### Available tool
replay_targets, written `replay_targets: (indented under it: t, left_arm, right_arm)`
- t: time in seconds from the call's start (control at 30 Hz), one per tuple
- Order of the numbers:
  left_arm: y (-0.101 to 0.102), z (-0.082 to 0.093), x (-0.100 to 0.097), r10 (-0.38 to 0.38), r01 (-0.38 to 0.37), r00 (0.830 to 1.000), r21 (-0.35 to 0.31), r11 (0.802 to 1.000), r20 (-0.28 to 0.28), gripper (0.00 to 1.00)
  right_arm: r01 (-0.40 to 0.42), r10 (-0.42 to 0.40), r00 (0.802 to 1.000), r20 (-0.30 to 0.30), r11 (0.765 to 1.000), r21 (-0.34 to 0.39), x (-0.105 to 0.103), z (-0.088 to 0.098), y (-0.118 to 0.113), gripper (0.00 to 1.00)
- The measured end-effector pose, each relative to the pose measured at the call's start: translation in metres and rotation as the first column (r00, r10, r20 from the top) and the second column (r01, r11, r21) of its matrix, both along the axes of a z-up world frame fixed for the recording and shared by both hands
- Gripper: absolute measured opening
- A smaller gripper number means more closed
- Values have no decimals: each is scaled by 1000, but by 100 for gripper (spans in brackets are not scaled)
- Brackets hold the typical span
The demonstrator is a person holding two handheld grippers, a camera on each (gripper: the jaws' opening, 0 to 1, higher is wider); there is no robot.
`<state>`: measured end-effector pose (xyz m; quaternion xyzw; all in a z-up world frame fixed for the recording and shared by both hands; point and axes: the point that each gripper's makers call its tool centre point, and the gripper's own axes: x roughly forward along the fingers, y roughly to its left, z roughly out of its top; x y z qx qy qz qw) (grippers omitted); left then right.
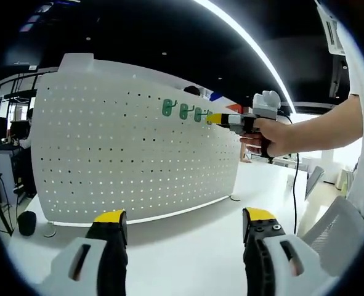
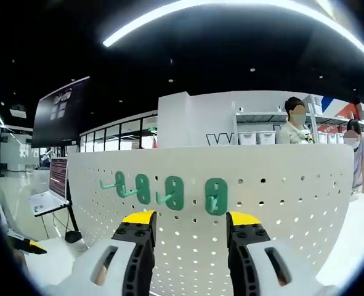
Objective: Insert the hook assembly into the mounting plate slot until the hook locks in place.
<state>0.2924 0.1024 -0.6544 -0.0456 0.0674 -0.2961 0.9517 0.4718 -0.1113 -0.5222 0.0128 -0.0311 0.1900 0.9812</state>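
Three green hooks (image 2: 172, 192) on pegboard (image 1: 108, 154) near top edge; both tools spread, empty, left tool (image 1: 185, 231) well back.

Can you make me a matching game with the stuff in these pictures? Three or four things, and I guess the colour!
Things:
1. hooks
2. pegboard
3. tips of the right gripper
4. ceiling light strip

Colours or looks:
A. white with lots of little holes
B. green
C. bright and glowing
D. yellow

Right pairs: 1-B, 2-A, 3-D, 4-C
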Motion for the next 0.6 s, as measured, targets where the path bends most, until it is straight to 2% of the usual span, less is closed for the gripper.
replay_targets:
  t: [0.27, 0.6]
  left_arm:
    - [-1, 0, 0, -5, 5, 1000, 1, 1000, 0, 79]
    - [-3, -1, 0, -13, 13, 1000, 5, 1000, -5, 79]
  right_arm:
    - [-30, 30, 1000, 2, 1000, 1, -1, 1, 5, 44]
    - [-62, 63, 998, 19, 998, -23, -23, -8, 3, 48]
